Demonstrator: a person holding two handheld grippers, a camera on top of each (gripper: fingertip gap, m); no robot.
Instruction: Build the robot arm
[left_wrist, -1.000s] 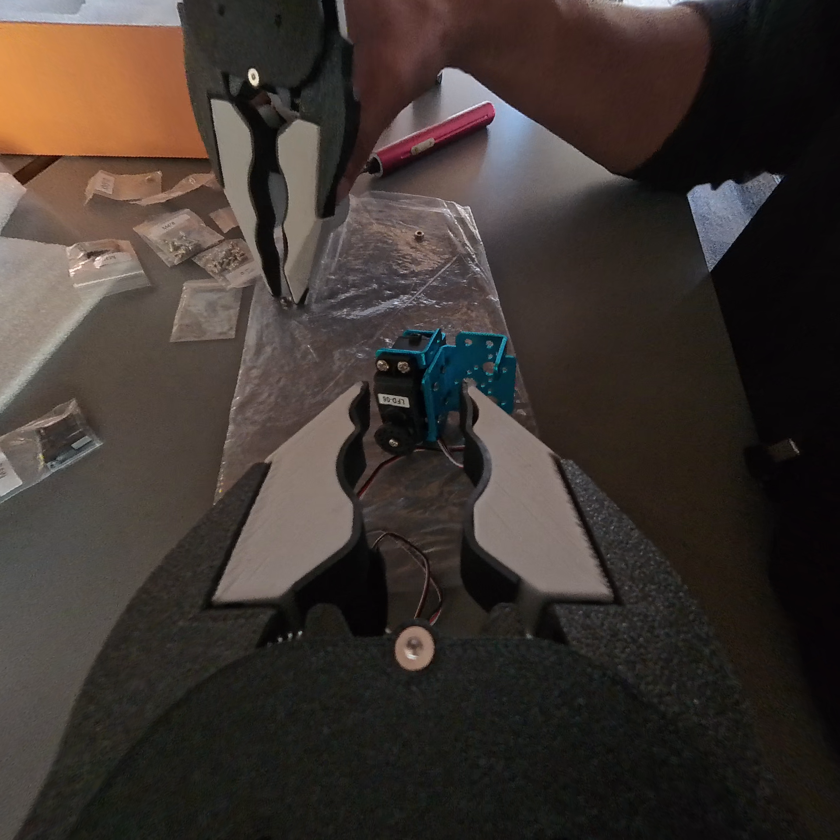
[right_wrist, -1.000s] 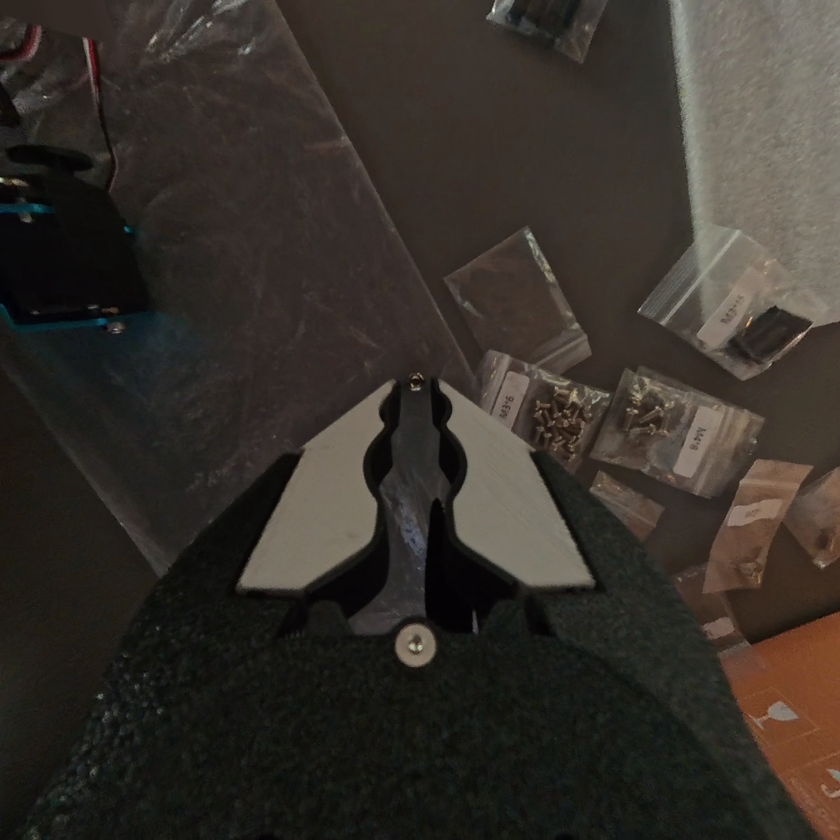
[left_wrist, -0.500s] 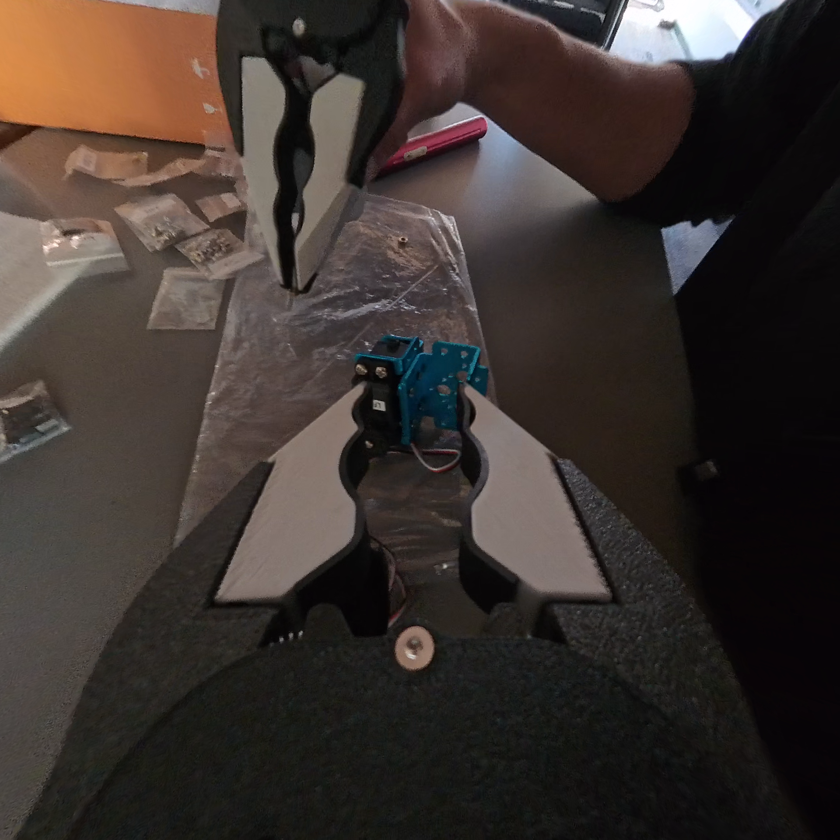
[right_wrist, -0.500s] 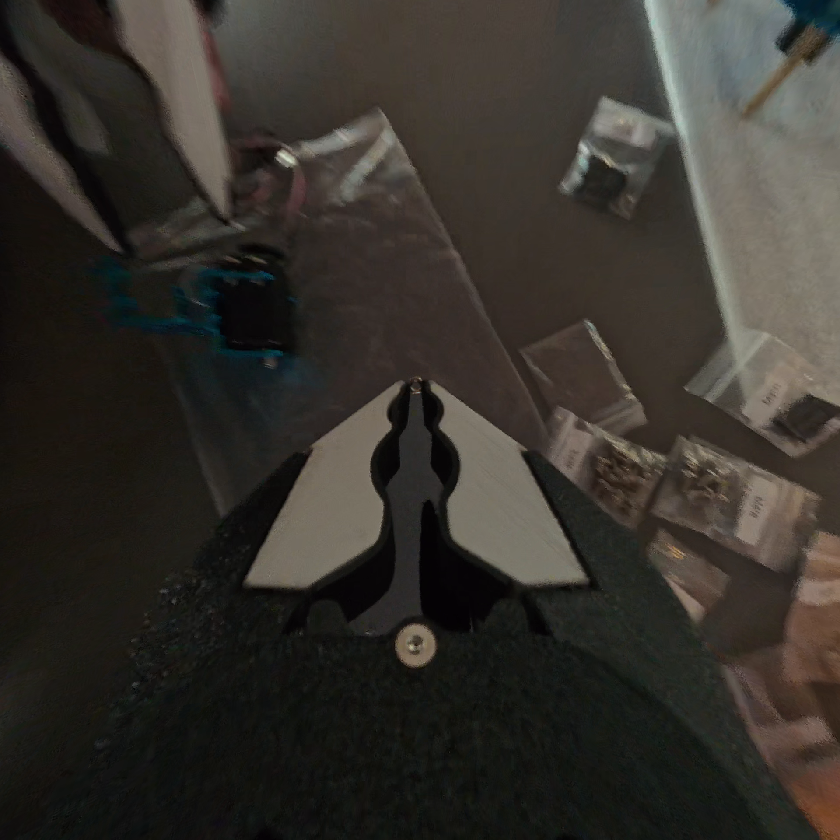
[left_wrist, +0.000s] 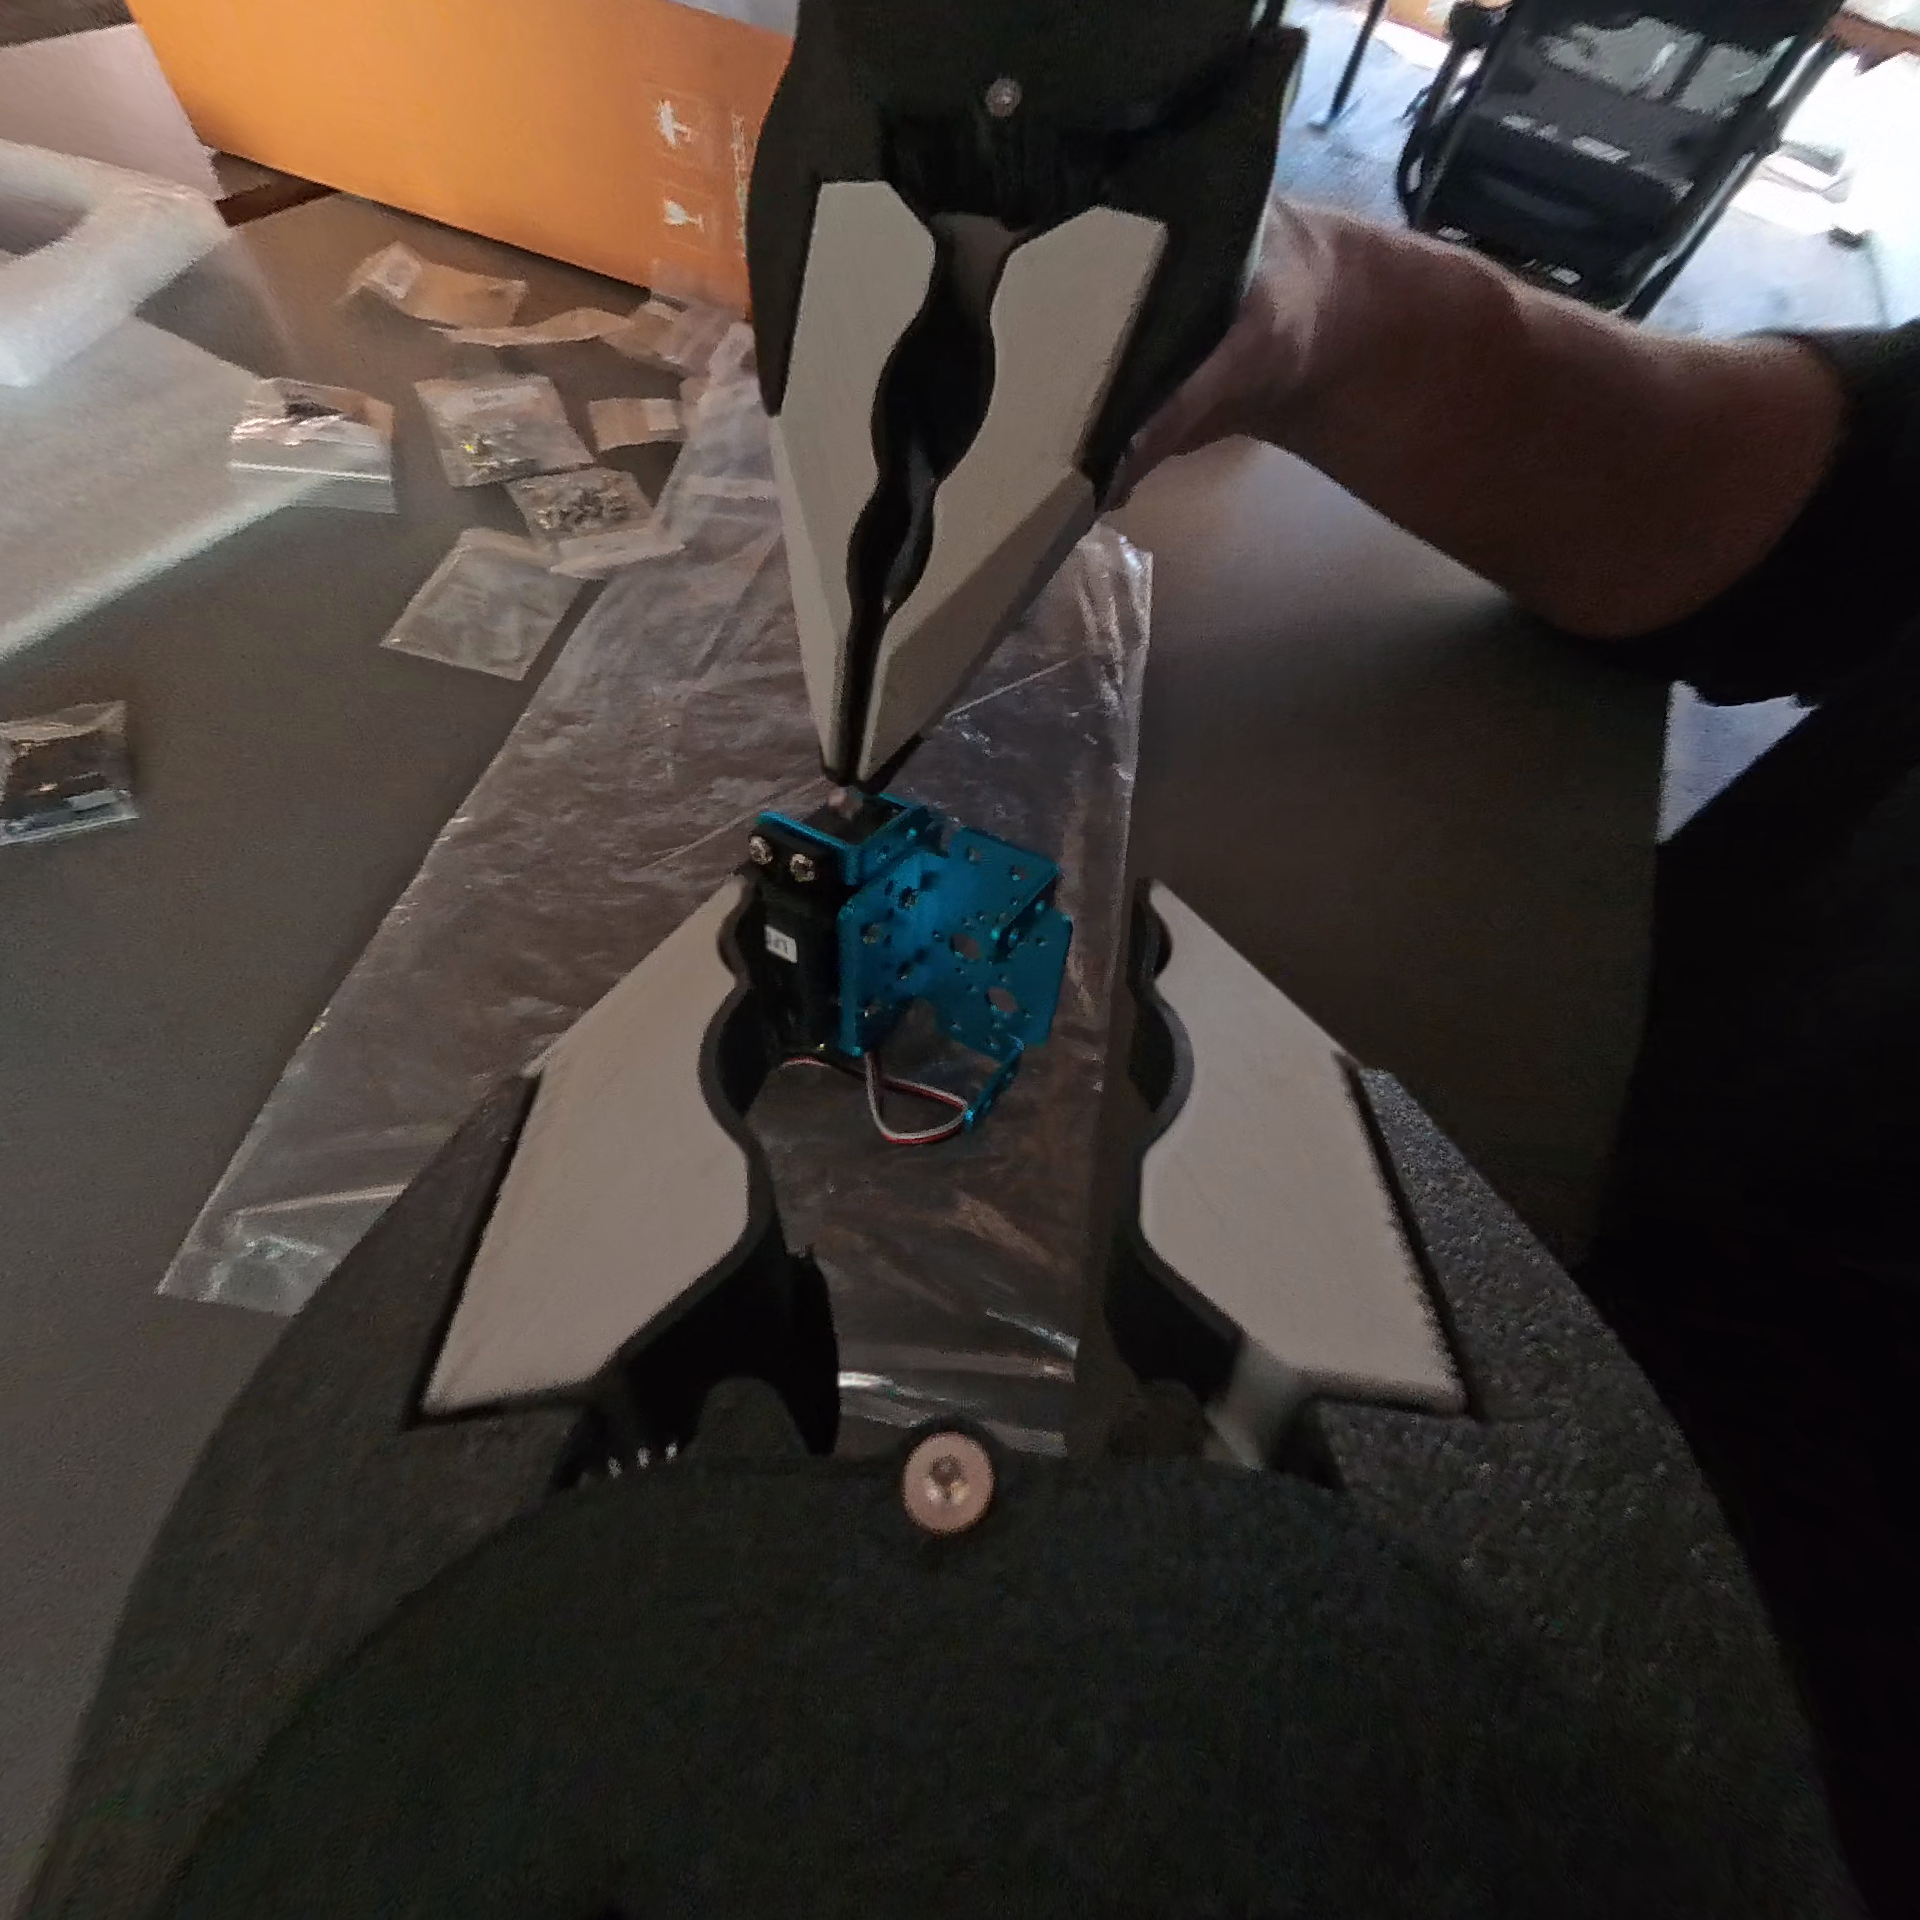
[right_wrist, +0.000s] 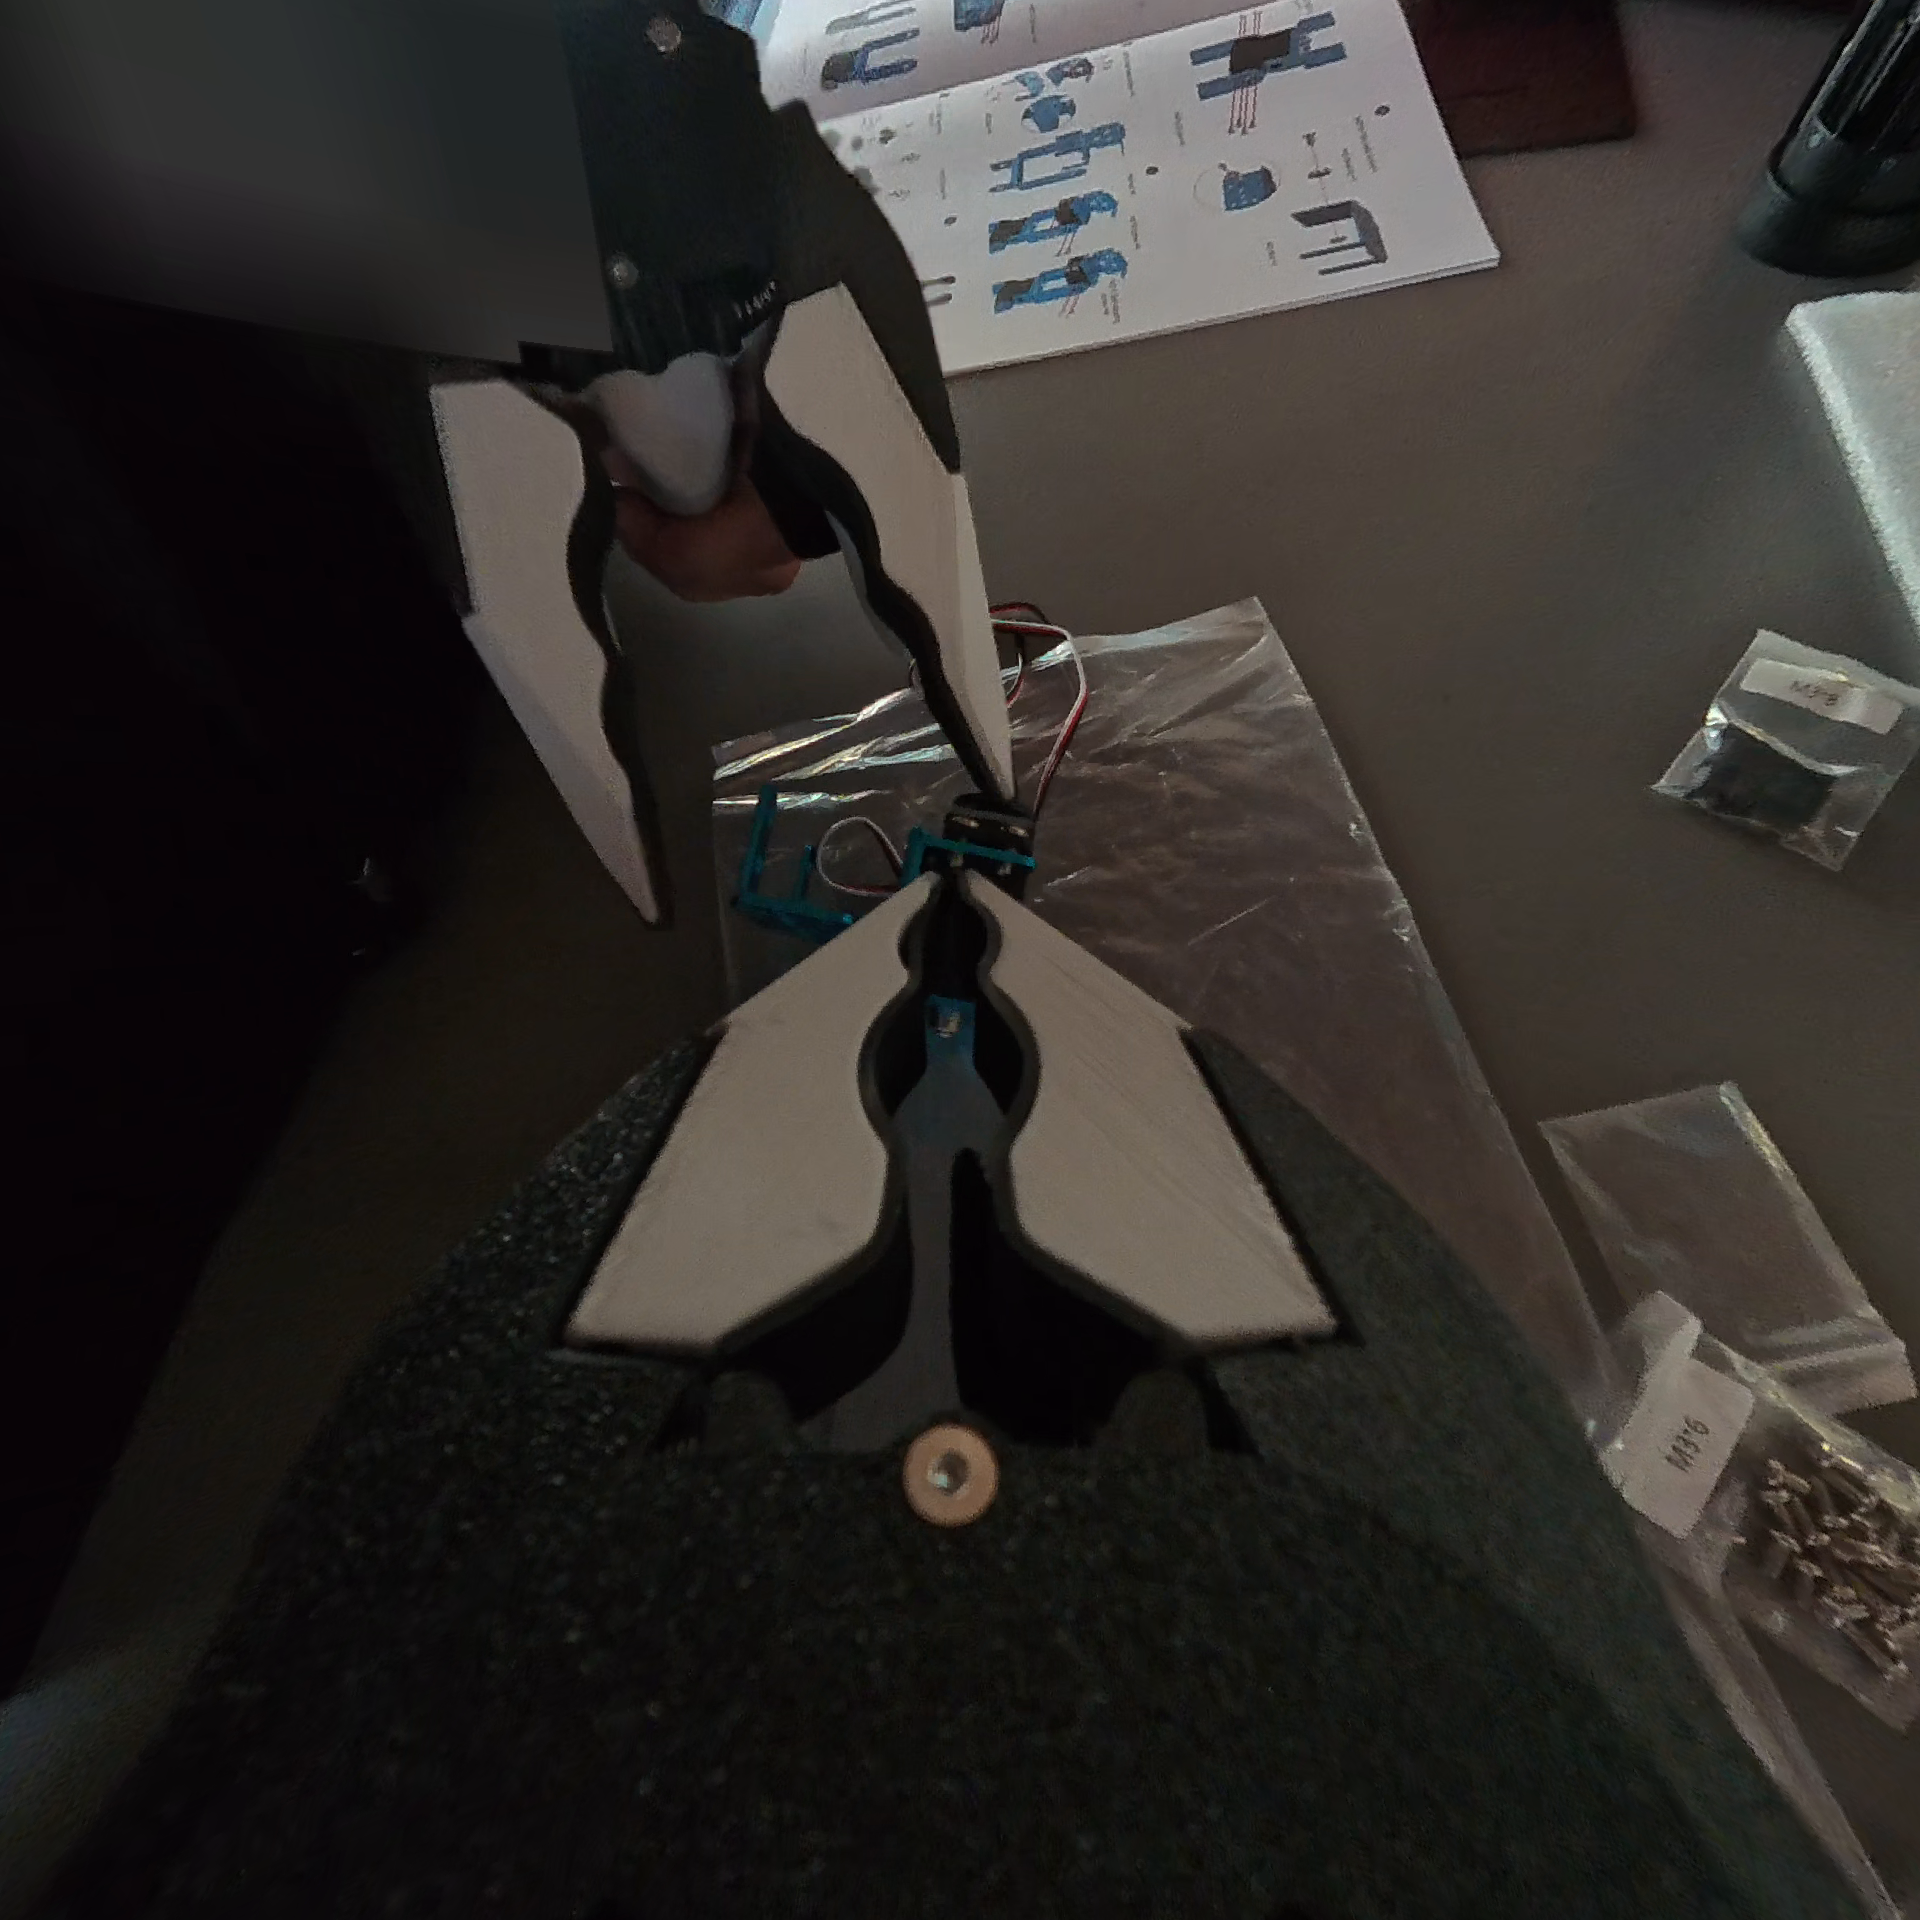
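A black servo in a blue perforated metal bracket (left_wrist: 914, 945) stands on a clear plastic bag (left_wrist: 675, 748), its red and white wires trailing. My left gripper (left_wrist: 940, 904) is open, its jaws on either side of the assembly; the left finger is close to the servo body and the right finger stands apart. My right gripper (left_wrist: 852, 774) comes down from above, shut on a small screw (left_wrist: 844, 800) at the top of the bracket. In the right wrist view the right gripper (right_wrist: 951, 878) points at the servo (right_wrist: 992, 831), and the open left gripper (right_wrist: 821, 842) hangs over it.
An orange box (left_wrist: 468, 125) stands at the back. Several small zip bags of screws (left_wrist: 561, 499) lie left of the plastic bag, next to white foam (left_wrist: 62, 260). An instruction sheet (right_wrist: 1143, 156) lies beyond. More parts bags (right_wrist: 1787, 758) lie at the right. A person's forearm (left_wrist: 1507, 416) crosses the table. My left and right fingertips are right by each other.
My right gripper lifted off the plastic bag's far left part and moved over to the top of the bracket, still shut on the screw. My left gripper opened wider around the assembly.
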